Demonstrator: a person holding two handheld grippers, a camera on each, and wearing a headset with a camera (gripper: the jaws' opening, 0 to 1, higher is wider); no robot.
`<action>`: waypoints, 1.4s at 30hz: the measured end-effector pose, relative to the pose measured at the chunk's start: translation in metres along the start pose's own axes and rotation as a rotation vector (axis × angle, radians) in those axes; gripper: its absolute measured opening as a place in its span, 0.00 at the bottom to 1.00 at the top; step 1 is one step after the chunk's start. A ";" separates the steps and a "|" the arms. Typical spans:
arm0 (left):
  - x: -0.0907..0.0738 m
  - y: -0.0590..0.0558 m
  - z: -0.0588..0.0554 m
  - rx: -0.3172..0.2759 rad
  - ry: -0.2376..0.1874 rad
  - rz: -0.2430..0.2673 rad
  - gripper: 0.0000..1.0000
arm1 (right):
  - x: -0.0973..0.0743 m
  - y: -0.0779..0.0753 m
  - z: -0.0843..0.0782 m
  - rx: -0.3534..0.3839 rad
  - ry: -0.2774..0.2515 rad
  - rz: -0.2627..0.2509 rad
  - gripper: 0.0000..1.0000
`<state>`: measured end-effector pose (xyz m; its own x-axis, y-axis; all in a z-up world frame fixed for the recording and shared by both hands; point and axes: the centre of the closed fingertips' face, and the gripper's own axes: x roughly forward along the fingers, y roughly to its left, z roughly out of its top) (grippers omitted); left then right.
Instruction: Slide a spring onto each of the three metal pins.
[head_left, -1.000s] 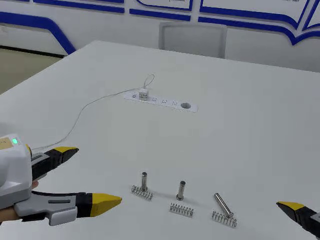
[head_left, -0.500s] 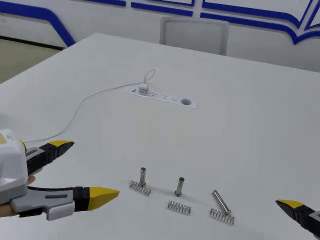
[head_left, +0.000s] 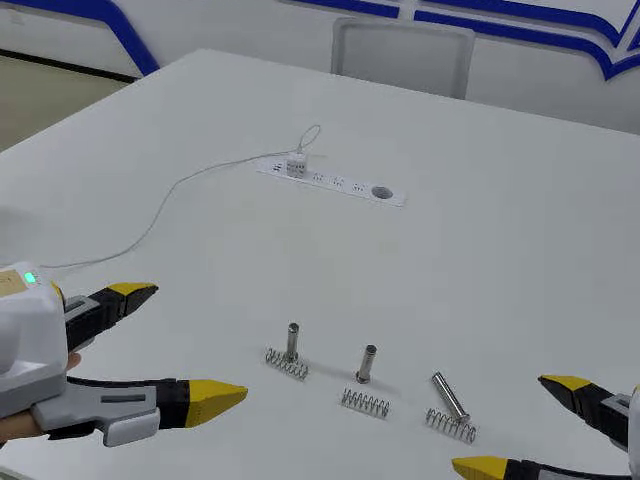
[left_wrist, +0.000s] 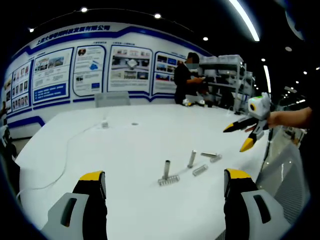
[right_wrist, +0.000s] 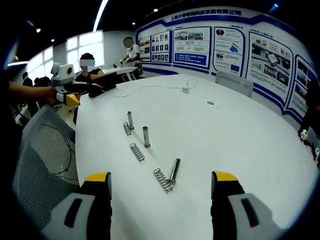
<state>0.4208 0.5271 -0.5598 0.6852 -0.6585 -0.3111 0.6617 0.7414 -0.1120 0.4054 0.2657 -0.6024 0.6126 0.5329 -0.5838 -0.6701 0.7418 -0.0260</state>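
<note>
Springs (head_left: 364, 403), 3 short silvery wire coils, lie flat in a row on the white table (head_left: 520, 230), between our 2 grippers. Our left gripper (head_left: 195, 342) and right gripper (head_left: 500, 423) both hold their yellow-tipped jaws wide apart, gripping nothing. Just behind each spring is a metal pin (head_left: 367, 362): 2 stand upright, the right one lies flat, possibly touching its spring. Farther off we see a power strip (head_left: 335, 182), then a grey chair (head_left: 400, 55).

Pins (head_left: 367, 362) and springs (head_left: 364, 403) look silver-grey on the white table (head_left: 480, 250); left gripper (head_left: 195, 341) black, yellow-tipped.
</note>
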 end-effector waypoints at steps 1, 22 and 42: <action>0.001 -0.001 -0.001 -0.001 0.003 -0.002 1.00 | 0.002 0.000 0.000 -0.010 0.007 0.002 0.82; 0.004 -0.006 -0.009 -0.039 0.009 -0.018 1.00 | 0.022 -0.002 0.000 -0.044 0.043 0.007 0.74; 0.001 -0.004 -0.005 -0.089 -0.021 -0.004 0.98 | 0.039 -0.009 -0.001 -0.059 0.071 0.004 0.63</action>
<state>0.4177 0.5244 -0.5642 0.6895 -0.6634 -0.2908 0.6353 0.7467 -0.1970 0.4351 0.2796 -0.6258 0.5796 0.5044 -0.6400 -0.6974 0.7133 -0.0695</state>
